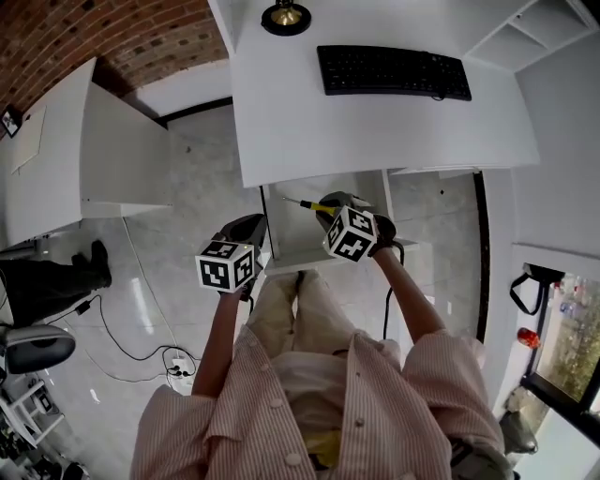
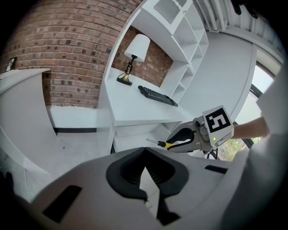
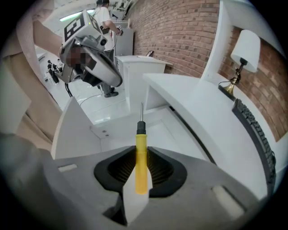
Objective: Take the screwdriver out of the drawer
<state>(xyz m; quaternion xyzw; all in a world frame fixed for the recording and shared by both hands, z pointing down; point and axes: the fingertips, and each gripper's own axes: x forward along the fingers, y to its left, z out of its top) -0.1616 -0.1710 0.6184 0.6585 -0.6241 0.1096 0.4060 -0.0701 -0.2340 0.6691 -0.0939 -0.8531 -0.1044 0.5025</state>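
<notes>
A yellow-handled screwdriver [image 3: 141, 167] with a black collar and thin steel shaft is pinched between the pads of my right gripper [image 3: 141, 155], shaft pointing forward. In the head view the screwdriver [image 1: 314, 205] hangs above the open white drawer [image 1: 295, 248] under the desk, held by the right gripper [image 1: 330, 210]. The left gripper view shows the screwdriver [image 2: 173, 144] from the side, sticking out of the right gripper [image 2: 182, 137]. My left gripper [image 2: 145, 155] is shut with nothing in it. It hovers at the drawer's left front corner [image 1: 249, 234].
On the white desk [image 1: 375, 131] lie a black keyboard [image 1: 394, 71] and a lamp [image 1: 286, 16]. A white side table [image 1: 56, 159] stands to the left. A cable and power strip [image 1: 178, 364] lie on the floor. The person's knees are below the drawer.
</notes>
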